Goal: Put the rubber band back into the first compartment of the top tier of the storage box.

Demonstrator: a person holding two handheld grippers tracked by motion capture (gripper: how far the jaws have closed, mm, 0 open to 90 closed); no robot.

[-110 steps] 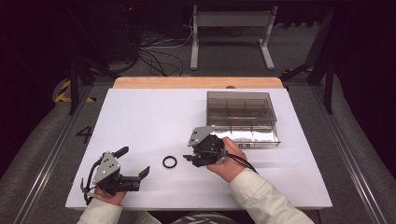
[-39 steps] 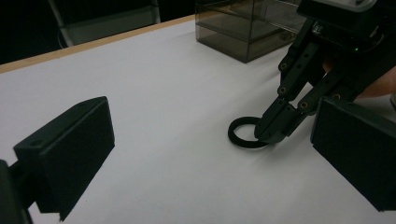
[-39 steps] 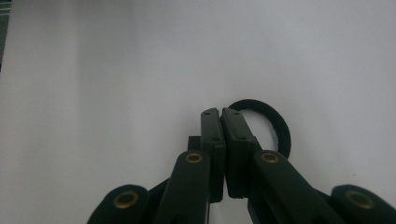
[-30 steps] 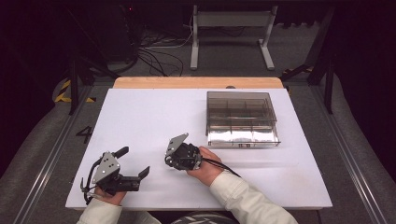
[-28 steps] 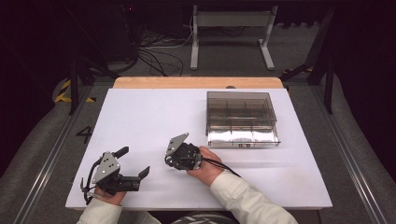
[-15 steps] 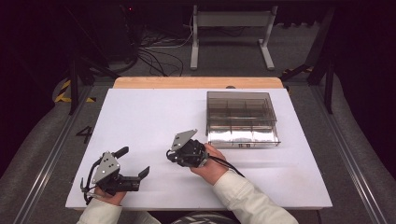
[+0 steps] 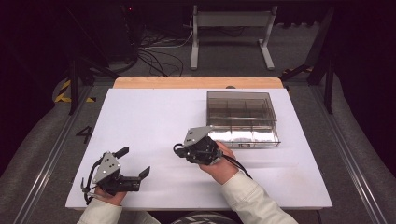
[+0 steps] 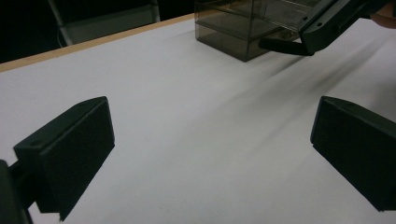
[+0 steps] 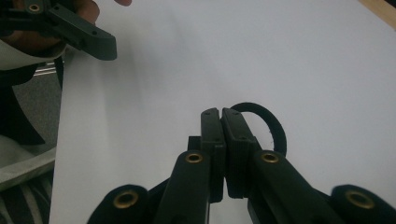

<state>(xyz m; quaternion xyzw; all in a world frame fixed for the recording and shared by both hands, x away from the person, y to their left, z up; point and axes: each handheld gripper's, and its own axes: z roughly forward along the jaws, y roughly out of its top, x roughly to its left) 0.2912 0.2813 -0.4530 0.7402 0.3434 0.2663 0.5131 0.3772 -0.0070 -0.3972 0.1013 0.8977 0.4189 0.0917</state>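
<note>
Right gripper [image 7: 179, 150] clamped on black ring [image 9: 266, 122], mid-table, well clear of compartment box [image 7: 243, 119]. Left gripper [image 7: 135, 163] spread wide (nothing between), near the table [image 7: 149, 107] front edge.

Your ring [image 9: 261, 126]: thin, black, rubbery-looking loop, pinched between the right gripper's [image 9: 222, 116] closed jaws, lifted off the white table, most of the loop sticking out to one side.
</note>
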